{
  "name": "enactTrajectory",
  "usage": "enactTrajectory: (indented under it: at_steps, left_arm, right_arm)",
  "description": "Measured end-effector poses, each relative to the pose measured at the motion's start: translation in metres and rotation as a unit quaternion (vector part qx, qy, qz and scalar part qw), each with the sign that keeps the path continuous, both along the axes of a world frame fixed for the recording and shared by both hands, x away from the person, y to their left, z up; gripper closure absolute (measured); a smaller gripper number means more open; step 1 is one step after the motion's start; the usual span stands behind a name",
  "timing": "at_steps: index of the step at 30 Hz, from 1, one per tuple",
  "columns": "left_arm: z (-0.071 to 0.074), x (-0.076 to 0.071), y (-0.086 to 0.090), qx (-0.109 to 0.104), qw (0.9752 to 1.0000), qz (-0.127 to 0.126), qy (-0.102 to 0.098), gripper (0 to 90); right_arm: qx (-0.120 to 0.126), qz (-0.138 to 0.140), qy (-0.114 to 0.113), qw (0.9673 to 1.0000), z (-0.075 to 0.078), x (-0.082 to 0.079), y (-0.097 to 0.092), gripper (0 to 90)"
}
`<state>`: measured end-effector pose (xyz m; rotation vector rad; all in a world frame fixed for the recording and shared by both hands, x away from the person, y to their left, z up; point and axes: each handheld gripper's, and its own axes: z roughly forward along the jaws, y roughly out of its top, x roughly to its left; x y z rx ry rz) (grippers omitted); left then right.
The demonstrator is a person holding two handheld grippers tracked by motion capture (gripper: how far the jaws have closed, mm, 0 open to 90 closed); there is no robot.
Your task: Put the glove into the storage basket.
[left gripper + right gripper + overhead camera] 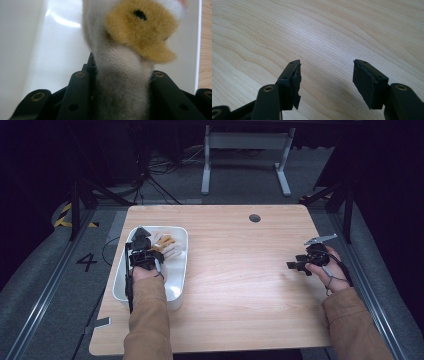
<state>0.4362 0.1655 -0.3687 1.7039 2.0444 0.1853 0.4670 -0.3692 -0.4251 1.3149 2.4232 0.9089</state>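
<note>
High view: a pale wooden tabletop [235,285] with a white rectangular tub [176,280] standing near its left edge, long side running away from the person. Inside the tub lies a plush toy [165,245] — white fur with tan-orange patches — toward the far half of the tub. The left hand-held gripper [141,240] reaches down into the tub over the toy, with the person's left hand [145,270] behind it and a tan sleeve [147,320] coming in from the bottom edge.

From the left gripper view, the plush toy [122,82] sits between the two black jaws of the left hand-held gripper [121,85], which are pressed in against a white furry limb or body section from both sides — pinching it. Above the pinched part a tan patch with a small black spot shows, blurred by closeness. Behind the toy is the glossy white floor and wall of the tub [37,50], and a strip of tabletop [206,45] along the right edge.

On the right side of the tabletop, well apart from the tub, the right hand-held gripper [296,264] is held in the person's right hand [327,270], pointing leftward over bare wood. In the right gripper view, the right hand-held gripper [327,75] has its jaws spread wide with nothing between them, just wood grain of the tabletop [324,32] below. The pad on the jaw at the left looks ragged at its edge.
</note>
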Motion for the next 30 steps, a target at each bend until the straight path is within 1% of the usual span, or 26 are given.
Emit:
enactTrajectory:
  at_steps: [2, 3, 4, 5, 6, 10, 12, 13, 16, 18, 19, 23, 25, 28, 30]
  left_arm:
    - [-0.001, 0.001, 0.0, 0.0, 1.0, 0.0, -0.001, 67.8]
    - [-0.005, 0.003, 0.0, 0.001, 1.0, 0.001, 0.003, 67.8]
    - [-0.005, 0.003, 0.0, 0.001, 1.0, 0.001, 0.003, 67.7]
    - [-0.01, 0.004, 0.0, -0.003, 1.0, -0.001, 0.005, 67.5]
    - [-0.011, 0.005, -0.001, -0.001, 1.0, -0.001, 0.006, 67.5]
    - [-0.016, 0.006, -0.002, -0.005, 1.0, -0.001, 0.005, 67.4]
    - [-0.023, 0.007, -0.001, -0.007, 0.9999, 0.003, 0.007, 67.4]
    - [-0.025, 0.007, -0.001, -0.008, 0.9999, 0.003, 0.01, 67.4]
    - [-0.03, 0.007, -0.001, -0.008, 0.9999, 0.001, 0.009, 67.1]
    - [-0.031, 0.007, -0.001, -0.007, 0.9999, 0.0, 0.01, 67.0]
    - [-0.033, 0.007, 0.0, -0.008, 0.9999, 0.003, 0.014, 66.9]
    - [-0.036, 0.007, 0.002, -0.009, 0.9999, 0.005, 0.013, 66.5]
    - [-0.037, 0.008, 0.003, -0.008, 0.9999, 0.004, 0.013, 66.2]
    - [-0.038, 0.008, 0.003, -0.001, 0.9999, 0.007, 0.014, 66.1]
    - [-0.039, 0.009, 0.004, -0.001, 0.9999, 0.006, 0.015, 66.0]
  right_arm:
    - [0.0, 0.0, 0.001, 1.0, 0.0, 0.0, 0.0, 41.1]
    - [-0.003, 0.001, 0.002, 1.0, -0.001, 0.0, 0.002, 41.0]
    - [-0.003, 0.001, 0.002, 1.0, -0.001, 0.0, 0.002, 41.0]
    - [-0.003, 0.003, 0.002, 1.0, -0.002, 0.0, 0.002, 41.0]
    - [-0.004, 0.003, 0.002, 1.0, -0.002, 0.0, 0.003, 41.0]
    - [-0.006, 0.002, 0.003, 1.0, -0.003, 0.0, 0.002, 41.0]
    - [-0.007, 0.002, 0.003, 1.0, -0.003, 0.0, 0.003, 40.9]
    - [-0.007, 0.003, 0.003, 1.0, -0.004, 0.0, 0.003, 40.9]
    - [-0.007, 0.002, 0.004, 1.0, -0.004, 0.0, 0.003, 40.8]
    - [-0.008, 0.001, 0.005, 1.0, -0.005, 0.0, 0.003, 40.8]
    - [-0.009, 0.001, 0.006, 0.9999, -0.005, 0.0, 0.004, 40.8]
    - [-0.012, 0.008, 0.007, 0.9999, -0.006, 0.0, 0.006, 40.7]
    - [-0.013, 0.007, 0.006, 0.9999, -0.006, 0.0, 0.006, 40.6]
    - [-0.013, 0.005, 0.008, 0.9999, -0.007, -0.001, 0.006, 40.5]
    - [-0.013, 0.006, 0.01, 0.9998, -0.008, 0.0, 0.005, 40.5]
